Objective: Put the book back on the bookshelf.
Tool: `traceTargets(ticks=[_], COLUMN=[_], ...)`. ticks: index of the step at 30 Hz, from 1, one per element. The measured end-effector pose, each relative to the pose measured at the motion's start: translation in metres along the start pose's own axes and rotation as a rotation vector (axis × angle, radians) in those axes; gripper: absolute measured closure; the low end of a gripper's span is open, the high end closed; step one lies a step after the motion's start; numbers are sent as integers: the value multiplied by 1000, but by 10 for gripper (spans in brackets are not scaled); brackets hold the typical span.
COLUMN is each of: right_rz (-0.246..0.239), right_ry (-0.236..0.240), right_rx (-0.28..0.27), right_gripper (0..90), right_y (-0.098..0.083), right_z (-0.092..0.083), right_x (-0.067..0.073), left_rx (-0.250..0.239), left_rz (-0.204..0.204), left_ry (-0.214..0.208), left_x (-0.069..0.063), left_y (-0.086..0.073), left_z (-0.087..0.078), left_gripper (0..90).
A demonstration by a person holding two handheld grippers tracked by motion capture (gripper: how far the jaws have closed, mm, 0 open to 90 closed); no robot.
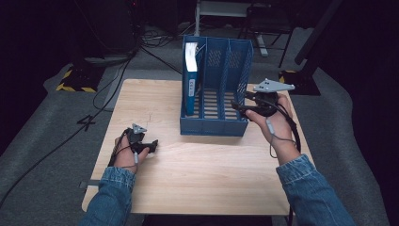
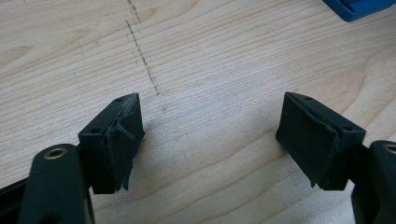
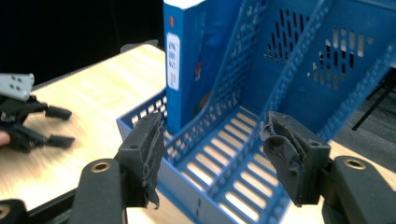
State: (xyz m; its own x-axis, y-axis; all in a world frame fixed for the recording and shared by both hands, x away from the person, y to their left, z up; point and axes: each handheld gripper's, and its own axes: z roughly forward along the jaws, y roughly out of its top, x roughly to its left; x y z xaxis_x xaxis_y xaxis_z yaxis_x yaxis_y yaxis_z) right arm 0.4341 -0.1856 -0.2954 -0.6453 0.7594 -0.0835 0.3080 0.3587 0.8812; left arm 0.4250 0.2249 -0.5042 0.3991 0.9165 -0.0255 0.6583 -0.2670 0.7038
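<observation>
A blue three-slot file rack (image 1: 214,127) stands at the back middle of the wooden table (image 1: 197,165). A blue book (image 1: 190,84) with a white spine label stands upright in its left slot. My left gripper (image 1: 153,145) rests low on the table's front left, open, with bare wood between its jaws (image 2: 210,140). My right gripper (image 1: 241,102) hovers at the rack's front right corner, open and holding nothing. In the right gripper view its jaws (image 3: 212,158) frame the rack's (image 3: 299,56) slotted floor, with the book (image 3: 187,60) behind and the left gripper (image 3: 58,126) far off at the left.
A pencil-like line (image 2: 142,56) runs across the wood ahead of the left gripper, and a corner of the rack (image 2: 359,7) peeks in. Behind the table lie cables (image 1: 117,70), a black-and-yellow taped base (image 1: 75,80) and stand legs (image 1: 263,44) on grey floor.
</observation>
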Motion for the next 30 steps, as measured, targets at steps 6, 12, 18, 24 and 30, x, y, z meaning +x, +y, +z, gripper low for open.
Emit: traceTargets(ticks=[6, 12, 18, 24, 30], right_rz=[8, 73, 121, 111, 181], right_ry=[35, -12, -28, -68, -80], right_rx=[25, 55, 66, 139, 144], right_gripper=[382, 377, 377, 374, 374], right_y=[-27, -61, -91, -124, -153], right_z=[-14, -24, -30, -32, -34], right_x=[-19, -41, -56, -68, -75], left_rx=[1, 4, 1, 3, 3], left_rz=[2, 7, 5, 8, 8], left_ry=[-9, -12, -5, -11, -10], left_x=[0, 0, 0, 0, 0], left_y=[-2, -4, -6, -8, -8], left_z=[-2, -4, -6, -8, -8], left_gripper=[227, 227, 227, 227, 228])
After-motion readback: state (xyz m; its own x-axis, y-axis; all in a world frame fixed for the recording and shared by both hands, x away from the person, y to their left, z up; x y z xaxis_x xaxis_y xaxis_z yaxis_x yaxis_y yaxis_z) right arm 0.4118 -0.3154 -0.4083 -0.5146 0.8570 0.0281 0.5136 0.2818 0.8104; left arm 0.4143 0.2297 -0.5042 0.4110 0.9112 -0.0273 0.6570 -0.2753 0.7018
